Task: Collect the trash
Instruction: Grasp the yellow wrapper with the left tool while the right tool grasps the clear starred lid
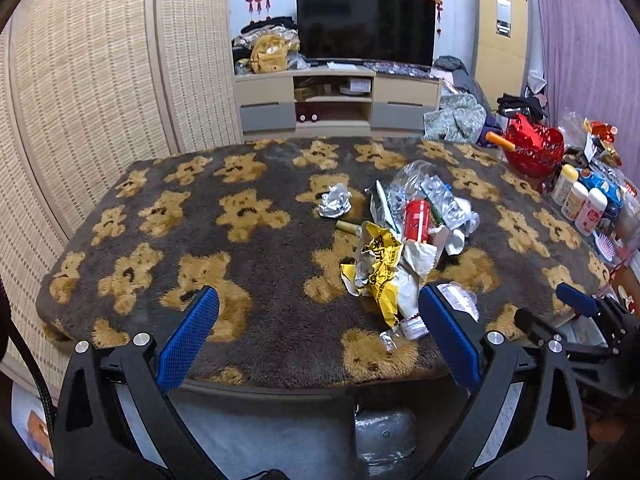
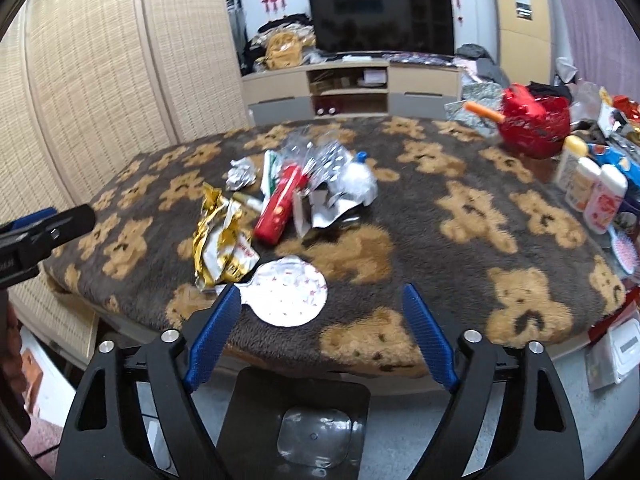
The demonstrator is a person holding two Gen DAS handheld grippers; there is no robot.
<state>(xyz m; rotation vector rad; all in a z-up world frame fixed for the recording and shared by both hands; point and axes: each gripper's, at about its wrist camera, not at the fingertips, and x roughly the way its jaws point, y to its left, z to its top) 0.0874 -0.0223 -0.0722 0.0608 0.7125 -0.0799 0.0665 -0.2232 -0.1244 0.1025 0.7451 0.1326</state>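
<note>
Evidently the collecting has not begun: both tools hang at the near edge of the desk [image 1: 132, 240] with nothing in them. Left tool [image 1: 316, 308] is released, its blue pads spread wide; right tool [image 2: 320, 304] is likewise released and empty. Trash lies in a heap on the bear-patterned cover, at about 1 o'clock from the left tool: a yellow wrapper [image 1: 378, 268] nearest, a red can [image 1: 416, 220] behind it, clear plastic [image 1: 428, 188] beyond that, and a foil ball [image 1: 334, 200] a little apart at 11 o'clock of the heap. A round foil lid [image 2: 290, 292] lies flat just ahead of the right tool, near its left pad. Under the desk edge sits a black bin [image 2: 296, 420] with a liner, at 6 o'clock. I judge the next move is a reach for the lid or wrapper; the flat lid calls for a low, angled pinch at its rim
</note>
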